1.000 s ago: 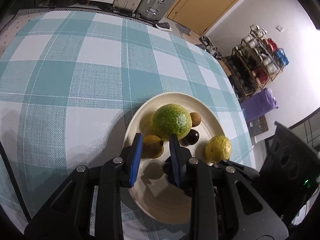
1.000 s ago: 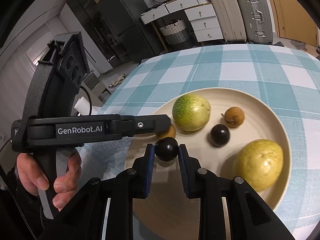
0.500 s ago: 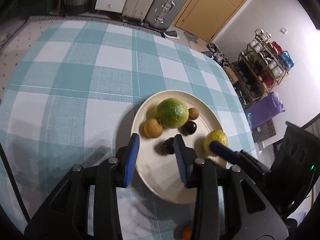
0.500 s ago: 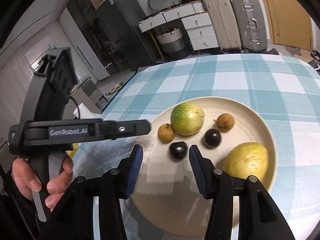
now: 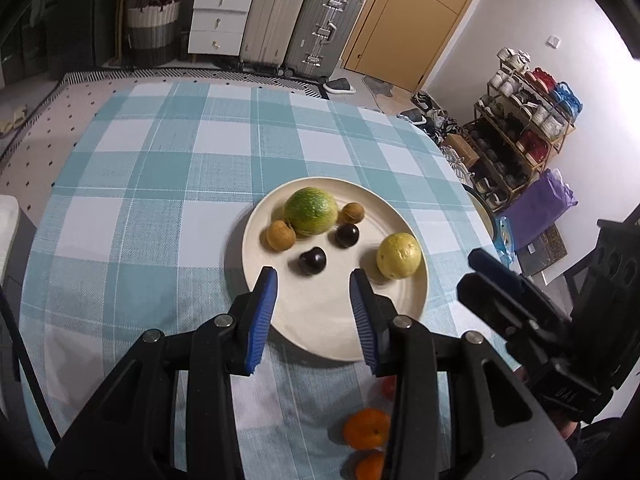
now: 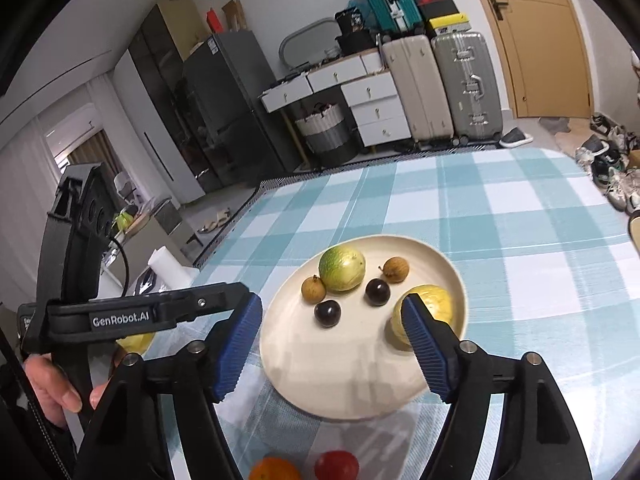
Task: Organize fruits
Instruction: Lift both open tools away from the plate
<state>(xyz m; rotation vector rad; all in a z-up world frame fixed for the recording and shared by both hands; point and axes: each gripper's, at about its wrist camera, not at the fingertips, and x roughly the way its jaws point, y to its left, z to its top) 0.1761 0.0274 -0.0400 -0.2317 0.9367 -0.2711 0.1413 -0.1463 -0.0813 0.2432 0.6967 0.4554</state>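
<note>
Left gripper [image 5: 313, 280] and right gripper [image 6: 332, 310], fingers just opened and empty, above the fruit plate [image 5: 320, 320] at frame centre.

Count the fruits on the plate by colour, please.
Green: 1
Yellow: 1
Brown: 2
Dark purple: 2
Total on the plate: 6

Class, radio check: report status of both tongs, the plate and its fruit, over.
Left tongs and right tongs open, empty, just opened. Six fruits on plate. Orange off plate, on cloth. Nothing in the way.
</note>
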